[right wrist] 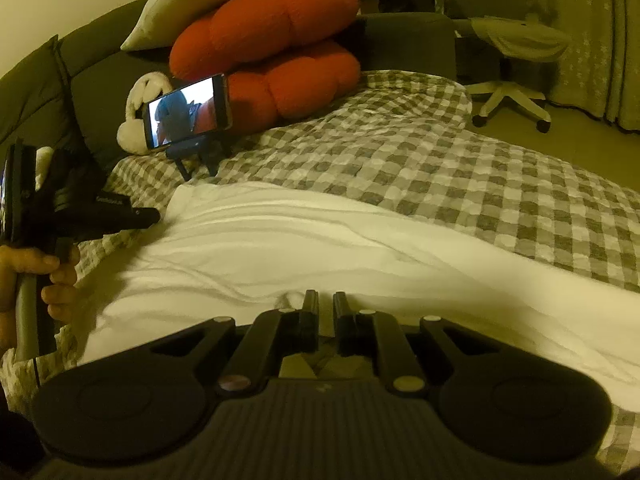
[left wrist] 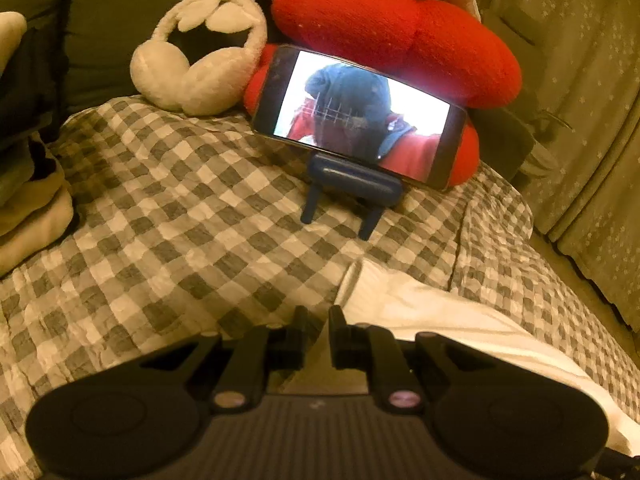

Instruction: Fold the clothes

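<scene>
Your bed's grey-and-white checked cover (right wrist: 440,168) carries the white cotton garment (right wrist: 280,240), its long axis running along the near edge, from the left gripper (left wrist: 318,316) across to the right gripper (right wrist: 326,300). Each sits at one end, jaws nearly pressed together. Your right appears to pinch a fabric fold; whether your left holds cloth, I cannot tell.

A home bedroom is showing here. A checkered bedspread (right wrist: 440,168) is covering the bed, red cushions (right wrist: 272,48) are leaning at its head, and curtains (left wrist: 592,120) are hanging alongside.
</scene>
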{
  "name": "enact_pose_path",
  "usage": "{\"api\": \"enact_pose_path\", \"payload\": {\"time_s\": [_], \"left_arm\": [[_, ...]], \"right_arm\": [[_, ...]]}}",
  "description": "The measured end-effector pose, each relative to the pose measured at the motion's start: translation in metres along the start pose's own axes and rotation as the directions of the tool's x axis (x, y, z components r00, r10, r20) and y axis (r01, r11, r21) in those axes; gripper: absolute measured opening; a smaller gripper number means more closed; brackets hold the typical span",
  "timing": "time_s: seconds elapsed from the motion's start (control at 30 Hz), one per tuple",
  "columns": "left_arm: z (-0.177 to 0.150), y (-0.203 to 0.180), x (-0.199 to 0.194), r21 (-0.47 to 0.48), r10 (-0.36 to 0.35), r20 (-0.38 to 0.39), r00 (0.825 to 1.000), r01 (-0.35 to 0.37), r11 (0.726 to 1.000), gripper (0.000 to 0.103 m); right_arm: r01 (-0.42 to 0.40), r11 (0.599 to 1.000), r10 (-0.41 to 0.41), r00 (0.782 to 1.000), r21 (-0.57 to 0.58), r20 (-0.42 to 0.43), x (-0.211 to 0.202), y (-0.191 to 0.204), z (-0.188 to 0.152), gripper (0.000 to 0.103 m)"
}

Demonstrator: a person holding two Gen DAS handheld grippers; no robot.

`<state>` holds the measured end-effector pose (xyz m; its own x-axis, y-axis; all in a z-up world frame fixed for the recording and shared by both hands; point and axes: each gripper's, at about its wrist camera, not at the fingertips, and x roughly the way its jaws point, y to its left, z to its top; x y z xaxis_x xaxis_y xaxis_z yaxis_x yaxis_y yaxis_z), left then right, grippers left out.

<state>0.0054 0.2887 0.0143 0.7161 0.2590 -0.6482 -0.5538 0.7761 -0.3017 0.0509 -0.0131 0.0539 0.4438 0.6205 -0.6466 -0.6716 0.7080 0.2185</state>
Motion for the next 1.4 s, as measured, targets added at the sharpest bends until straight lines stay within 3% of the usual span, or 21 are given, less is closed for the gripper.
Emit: {"api": "enact_pose_path", "payload": {"time_s": [0.1,0.17,0.2,0.3,0.57,0.77,0.9,1.0,1.07,1.13,1.27,1.37,1.4], "left_arm": [[0.001,0.001,-0.001,-0.014,-0.007,0.011,1.0,0.007,1.0,0.016],[0.001,-0.001,0.0,-0.009,-0.012,0.008,1.0,0.012,1.0,0.03],[0.001,-0.003,0.001,-0.001,-0.014,0.004,1.0,0.014,1.0,0.031],[-0.001,-0.009,0.005,0.027,-0.01,-0.005,1.0,0.01,1.0,0.031],[-0.003,-0.012,0.009,0.072,0.014,-0.003,1.0,-0.013,0.997,0.0],[0.005,-0.001,0.002,0.011,0.044,0.039,0.998,-0.044,0.999,0.0],[0.008,0.003,0.005,-0.002,0.013,0.027,1.0,-0.013,1.0,0.0],[0.008,-0.002,0.008,-0.007,0.001,0.017,1.0,0.0,1.0,0.007],[0.008,-0.005,0.009,-0.012,-0.006,0.028,1.0,0.007,1.0,0.036],[0.008,-0.008,0.012,-0.013,-0.018,0.044,0.999,0.018,1.0,0.04],[0.005,-0.022,0.027,0.029,-0.012,0.025,1.0,0.012,0.999,0.035],[0.001,-0.034,0.03,0.097,0.014,0.041,0.999,-0.018,0.995,0.015],[0.001,-0.035,0.03,0.11,0.021,0.047,0.999,-0.026,0.994,0.012]], "right_arm": [[0.02,0.999,-0.02,1.0,0.028,0.003,-0.002,-0.008,0.002,0.016],[0.036,0.998,-0.036,0.999,0.049,0.004,-0.003,-0.013,0.002,0.024],[0.043,0.998,-0.044,0.999,0.056,0.006,-0.003,-0.015,0.002,0.032],[0.045,0.998,-0.046,0.999,0.051,0.007,-0.005,-0.015,0.001,0.035],[0.064,0.997,-0.064,0.998,0.04,0.012,-0.006,-0.017,0.002,0.035],[0.149,0.987,-0.149,0.989,0.053,0.001,0.002,-0.044,0.005,0.035],[0.214,0.977,-0.214,0.977,0.009,-0.015,0.008,-0.061,0.004,0.039],[0.207,0.978,-0.207,0.978,0.004,0.001,0.007,-0.064,0.006,0.039],[0.203,0.979,-0.203,0.979,-0.002,0.03,0.004,-0.064,0.009,0.039],[0.205,0.978,-0.204,0.978,-0.026,0.049,0.005,-0.064,0.014,0.039],[0.205,0.976,-0.202,0.979,-0.076,0.037,0.017,-0.064,0.022,0.039],[0.191,0.975,-0.191,0.981,-0.113,0.009,0.03,-0.064,0.021,0.039],[0.191,0.973,-0.191,0.981,-0.132,0.009,0.032,-0.063,0.021,0.032]]}}
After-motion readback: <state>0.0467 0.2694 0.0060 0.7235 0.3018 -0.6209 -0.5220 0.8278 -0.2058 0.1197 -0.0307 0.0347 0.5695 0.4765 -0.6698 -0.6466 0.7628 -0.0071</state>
